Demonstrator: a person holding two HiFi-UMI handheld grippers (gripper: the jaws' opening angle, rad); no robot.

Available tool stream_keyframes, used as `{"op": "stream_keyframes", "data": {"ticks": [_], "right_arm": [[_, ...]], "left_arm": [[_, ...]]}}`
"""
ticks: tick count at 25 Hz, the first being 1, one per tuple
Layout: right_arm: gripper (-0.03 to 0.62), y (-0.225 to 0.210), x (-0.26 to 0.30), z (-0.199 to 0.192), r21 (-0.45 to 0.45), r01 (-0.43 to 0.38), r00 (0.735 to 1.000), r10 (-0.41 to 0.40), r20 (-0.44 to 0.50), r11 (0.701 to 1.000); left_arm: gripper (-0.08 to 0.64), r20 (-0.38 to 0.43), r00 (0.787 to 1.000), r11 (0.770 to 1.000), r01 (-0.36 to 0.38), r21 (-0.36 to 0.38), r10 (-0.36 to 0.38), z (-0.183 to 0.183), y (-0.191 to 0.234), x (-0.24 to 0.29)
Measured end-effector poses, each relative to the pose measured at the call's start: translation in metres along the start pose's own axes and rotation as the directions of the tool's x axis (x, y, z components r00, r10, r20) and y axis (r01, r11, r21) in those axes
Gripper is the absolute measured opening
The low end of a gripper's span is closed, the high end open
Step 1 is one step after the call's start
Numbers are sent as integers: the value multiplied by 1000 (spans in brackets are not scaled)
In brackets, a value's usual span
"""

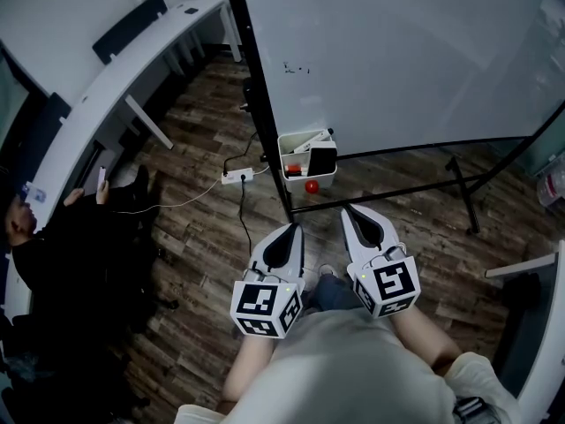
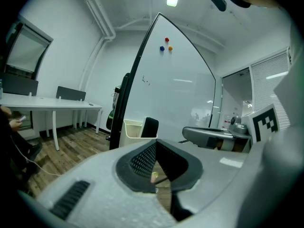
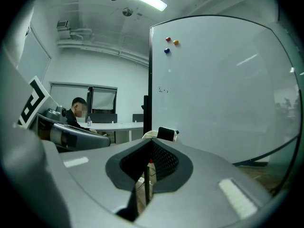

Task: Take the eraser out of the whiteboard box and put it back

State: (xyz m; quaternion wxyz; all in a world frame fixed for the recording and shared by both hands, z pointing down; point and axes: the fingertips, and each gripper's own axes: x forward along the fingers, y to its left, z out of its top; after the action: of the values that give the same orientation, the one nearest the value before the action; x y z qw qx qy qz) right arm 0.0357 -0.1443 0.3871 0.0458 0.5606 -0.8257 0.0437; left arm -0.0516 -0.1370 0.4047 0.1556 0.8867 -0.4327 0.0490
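A white box hangs at the lower left corner of the whiteboard. A black eraser stands upright in it, beside a marker and a red item. Both grippers are held low and apart from the box, pointing toward it. My left gripper has its jaws together with nothing in them. My right gripper is shut and empty too, its tip nearer the box. In the left gripper view the eraser and box lie beyond the tip; in the right gripper view the eraser shows just above the jaws.
The whiteboard's black stand legs spread over the wooden floor. A power strip with cables lies left of the box. A long white desk runs along the left, with a seated person by it. Coloured magnets sit high on the board.
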Motion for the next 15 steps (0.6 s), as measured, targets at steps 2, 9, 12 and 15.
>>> {"op": "stream_keyframes", "data": {"ticks": [2, 9, 12, 15], "right_arm": [[5, 4, -7, -1, 2, 6, 1000, -6, 2, 1000], [5, 17, -33, -6, 11, 18, 1000, -18, 3, 1000], [5, 24, -43, -9, 19, 26, 1000, -26, -1, 999], [5, 29, -54, -14, 25, 34, 999, -33, -10, 999]], "left_arm": [[5, 2, 1000, 1000, 2, -1, -2, -3, -3, -6], [5, 3, 1000, 1000, 10, -6, -10, -13, -13, -27], [5, -8, 1000, 1000, 16, -11, -16, -21, -17, -36], [5, -14, 1000, 1000, 24, -15, -24, -28, -21, -43]]}}
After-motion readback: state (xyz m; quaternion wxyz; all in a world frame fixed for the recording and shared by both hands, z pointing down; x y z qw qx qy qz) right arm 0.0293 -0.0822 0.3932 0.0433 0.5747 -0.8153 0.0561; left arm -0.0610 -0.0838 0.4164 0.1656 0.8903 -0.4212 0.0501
